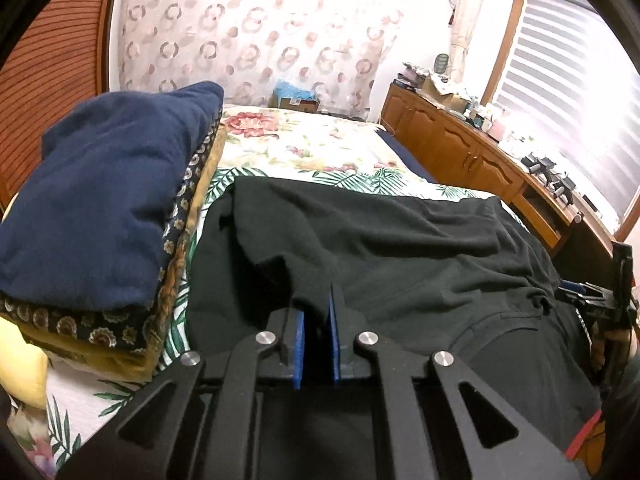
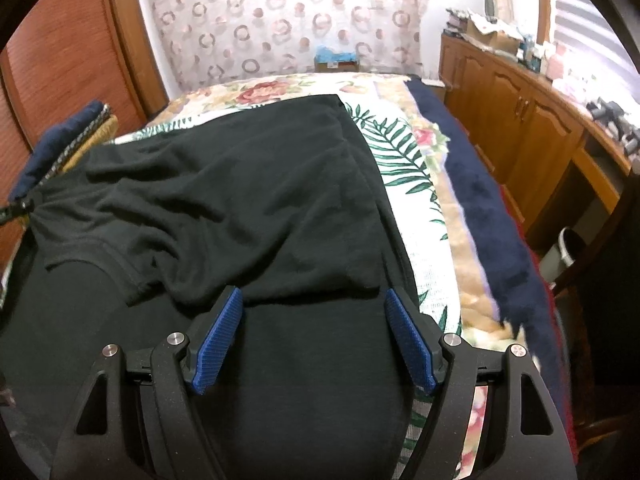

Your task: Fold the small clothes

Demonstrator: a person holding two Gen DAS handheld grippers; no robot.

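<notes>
A black garment [image 1: 400,248] [image 2: 240,180] lies spread and wrinkled on the bed, its near part folded over itself. My left gripper [image 1: 316,308] is shut on a raised fold at the garment's left side, with dark cloth pinched between the blue pads [image 1: 299,344]. In the right wrist view the cloth bunches toward that pinch at the left edge. My right gripper [image 2: 312,294] hangs open just over the garment's near right part, its blue pads [image 2: 218,340] wide apart and the cloth lying flat below them. A stack of folded clothes [image 1: 100,200] [image 2: 76,128], navy on top, sits left of the garment.
The bed cover [image 1: 320,148] [image 2: 404,152] has flowers and palm leaves. A navy blanket [image 2: 488,208] runs along the bed's right edge. A wooden cabinet [image 1: 460,140] [image 2: 520,120] with clutter stands to the right under a window. A yellow cushion [image 1: 20,364] lies at the near left.
</notes>
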